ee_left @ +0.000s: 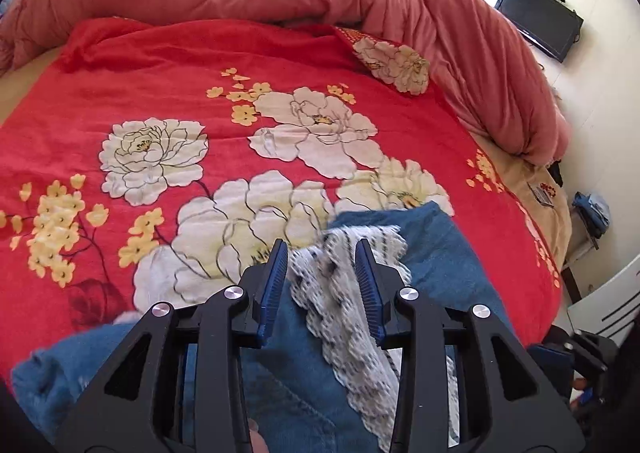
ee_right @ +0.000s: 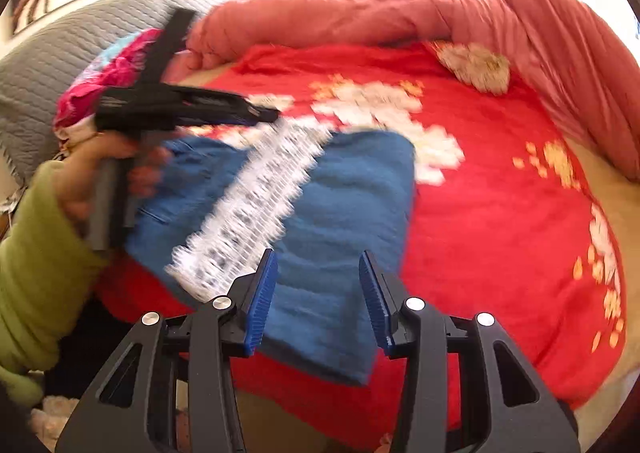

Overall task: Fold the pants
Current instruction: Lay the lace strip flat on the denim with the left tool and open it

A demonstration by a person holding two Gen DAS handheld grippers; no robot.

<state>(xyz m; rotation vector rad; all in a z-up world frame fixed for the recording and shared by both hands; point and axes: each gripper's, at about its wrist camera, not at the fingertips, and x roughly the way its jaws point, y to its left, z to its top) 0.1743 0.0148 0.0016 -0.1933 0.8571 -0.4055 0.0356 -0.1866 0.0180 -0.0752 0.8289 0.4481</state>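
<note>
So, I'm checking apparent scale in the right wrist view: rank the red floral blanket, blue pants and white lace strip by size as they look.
1. red floral blanket
2. blue pants
3. white lace strip, blurred by motion

Each fisheye rides close above the bed, facing forward and down past its own blue-padded fingers — both views share the folded blue pants with white lace strip point(ee_left: 452, 253) point(ee_right: 344, 213) on the red floral blanket point(ee_left: 160, 93) point(ee_right: 500, 213).

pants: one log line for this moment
pants folded on blanket | lace strip on top | left gripper open | right gripper open
</note>
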